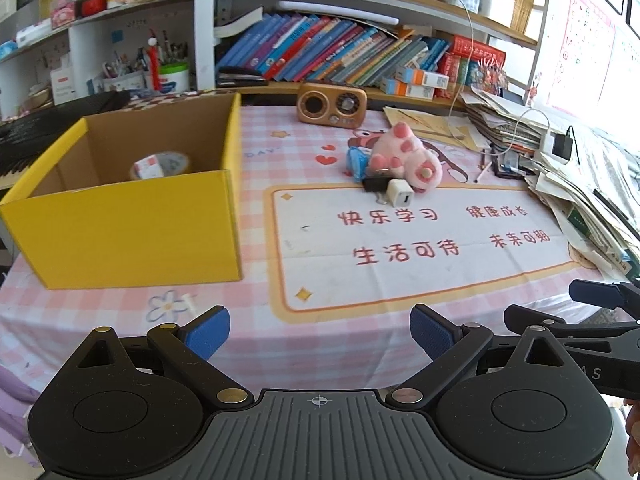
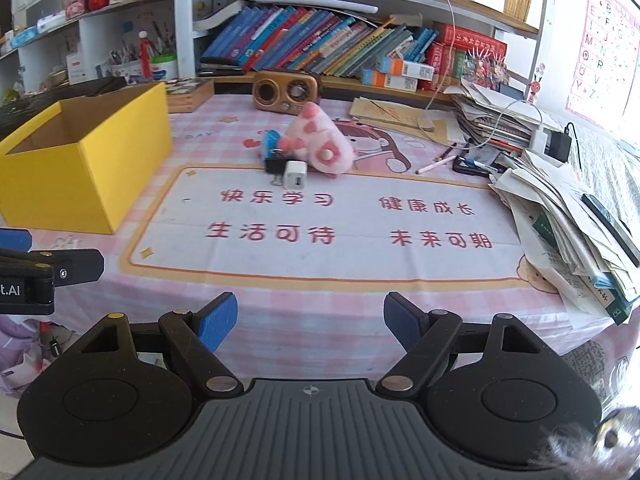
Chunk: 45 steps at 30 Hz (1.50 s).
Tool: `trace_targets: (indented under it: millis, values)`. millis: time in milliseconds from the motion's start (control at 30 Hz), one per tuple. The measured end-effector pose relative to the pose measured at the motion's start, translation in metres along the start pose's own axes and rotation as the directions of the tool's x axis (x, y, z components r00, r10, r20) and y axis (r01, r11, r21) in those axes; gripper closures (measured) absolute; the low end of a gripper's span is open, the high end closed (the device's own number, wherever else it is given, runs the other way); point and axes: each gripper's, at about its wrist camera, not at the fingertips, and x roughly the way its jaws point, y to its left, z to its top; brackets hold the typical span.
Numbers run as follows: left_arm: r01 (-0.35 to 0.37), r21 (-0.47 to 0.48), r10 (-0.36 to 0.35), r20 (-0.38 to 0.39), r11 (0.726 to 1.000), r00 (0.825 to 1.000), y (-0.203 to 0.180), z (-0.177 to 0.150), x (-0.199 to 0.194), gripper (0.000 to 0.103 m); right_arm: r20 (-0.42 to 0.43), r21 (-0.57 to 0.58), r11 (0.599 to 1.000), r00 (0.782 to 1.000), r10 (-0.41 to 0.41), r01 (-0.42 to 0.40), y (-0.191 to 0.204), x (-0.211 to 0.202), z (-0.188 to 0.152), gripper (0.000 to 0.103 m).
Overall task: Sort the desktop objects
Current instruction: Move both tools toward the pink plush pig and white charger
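Left gripper point(image 1: 320, 338) jaws apart, nothing between the blue pads, over the near edge of the table point(image 1: 340, 344). Right gripper point(image 2: 310, 326) same: jaws apart, empty, over the near edge, just beside the left one. Pink checked cloth covers the table, printed panel with red characters point(image 2: 348, 220) mid-surface. Past the panel's far edge sits a cluster, all touching: white charger cube point(image 2: 295, 175) nearest, black binder clip point(image 2: 275, 166) on its left, small blue item point(image 2: 269, 143) behind the clip, pink plush toy point(image 2: 322, 140) lying on its side to the right. Yellow cardboard box point(image 1: 132, 224) stands open near the left edge, well apart from the cluster; inside it a tape roll point(image 1: 170, 162) and a small white box point(image 1: 147, 169). Pens point(image 2: 436, 164) and a phone point(image 2: 480, 158) lie loose right of the plush. Paper stack point(image 2: 572, 232) along the right edge. Wooden radio point(image 2: 287, 91) upright at the far edge, bookshelf point(image 2: 320, 46) behind it.
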Motion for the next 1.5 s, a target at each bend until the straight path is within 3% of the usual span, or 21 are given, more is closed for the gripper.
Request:
trace_targets:
  millis: [700,1000,1500]
  values:
    - [-0.043,-0.013,0.042,-0.048,0.999,0.998,-0.057,0.043,0.066,0.005,-0.036,0.008,0.999,0.998,0.049,-0.049,-0.08,0.068,0.04,0.024]
    - [-0.088,-0.045,0.085,-0.057,0.995,0.995,-0.068,0.054,0.081,0.005,-0.038,-0.02,0.995,0.995,0.096,-0.096,-0.096,0.09,0.054,0.024]
    - [-0.118,-0.056,0.115,-0.054,0.991,0.992,-0.078,0.069,0.099,0.005,-0.018,-0.006,0.995,0.994,0.104,-0.104,-0.121,0.113,0.077,0.024]
